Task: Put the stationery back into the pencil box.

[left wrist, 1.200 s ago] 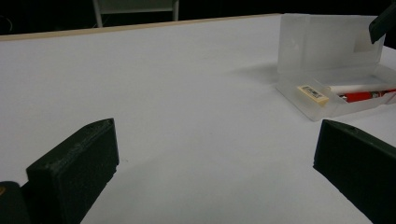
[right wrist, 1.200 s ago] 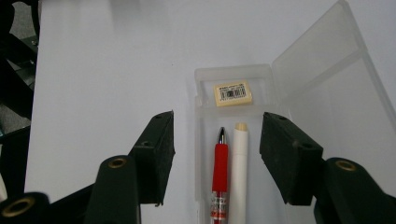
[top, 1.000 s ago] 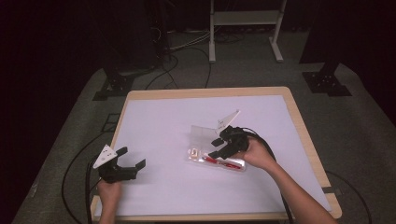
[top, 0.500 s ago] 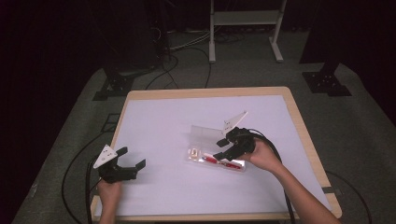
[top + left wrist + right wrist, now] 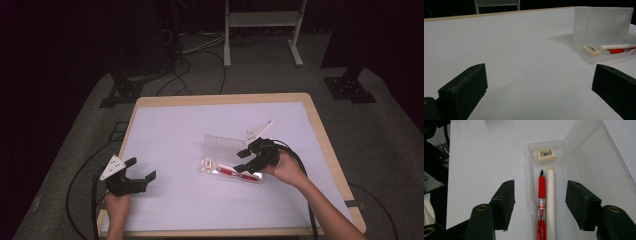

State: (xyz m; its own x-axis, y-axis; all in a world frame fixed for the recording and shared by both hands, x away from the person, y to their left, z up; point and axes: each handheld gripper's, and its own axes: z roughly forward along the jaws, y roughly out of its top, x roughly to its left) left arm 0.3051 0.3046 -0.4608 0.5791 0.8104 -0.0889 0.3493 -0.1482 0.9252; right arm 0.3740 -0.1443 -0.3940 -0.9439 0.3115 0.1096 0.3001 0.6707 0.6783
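From the high view, the clear pencil case [image 5: 231, 172] lies lid-up in the middle of the table [image 5: 320, 130], the right gripper [image 5: 245, 161] poised at its near end and the left gripper [image 5: 142, 169] parked well apart. In the left gripper view its jaws gape on nothing, the case off to the side. In the right gripper view the jaws have just been opening, spread astride the red pen [image 5: 541, 205] and white stick [image 5: 551, 202], touching neither; this looks like the packing step, and next likely comes pushing the lid [image 5: 596, 162] shut.
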